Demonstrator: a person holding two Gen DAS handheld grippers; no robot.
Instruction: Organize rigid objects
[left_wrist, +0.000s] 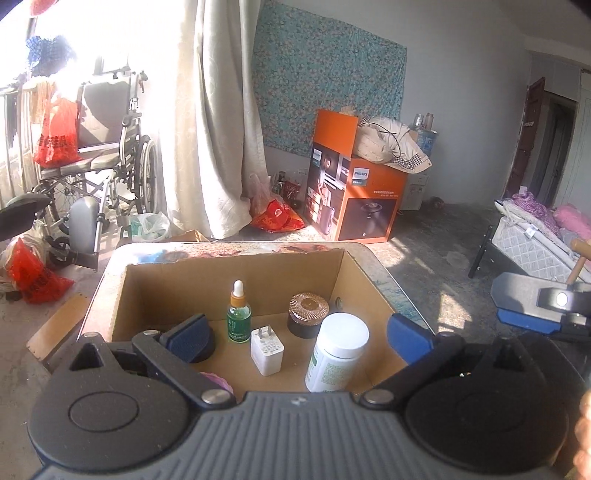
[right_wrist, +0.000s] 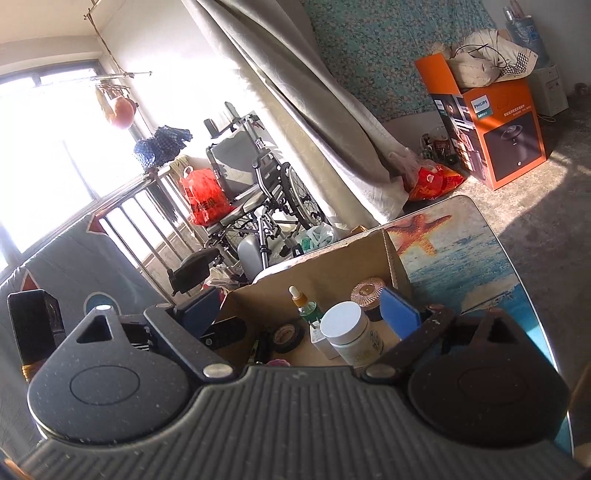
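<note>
One open cardboard box (left_wrist: 155, 291) sits on the table (right_wrist: 472, 266), the one with a starfish print on its top, and inside it I count one green dropper bottle (left_wrist: 239, 320), one white charger plug (left_wrist: 266, 350), one dark jar with a ribbed copper lid (left_wrist: 308, 314), one white-capped pill bottle (left_wrist: 338, 352) and one roll of black tape (right_wrist: 286, 336); all but the tape stand upright on the box floor, the tape lying tilted toward the near left. Something pink shows at the near edge, too hidden to name. The left gripper (left_wrist: 299, 334) hangs over the near side of the box, angled down into it, its blue-padded fingers spread wide with the plug and the white bottle in the gap between them, touching neither. The right gripper (right_wrist: 301, 314) is held beside it, tipped to one side, likewise spread wide and empty, with the dropper and white bottle lying between its fingers. One wheelchair (right_wrist: 255, 192) stands by the window, and one orange carton (left_wrist: 354, 192) against the wall.
</note>
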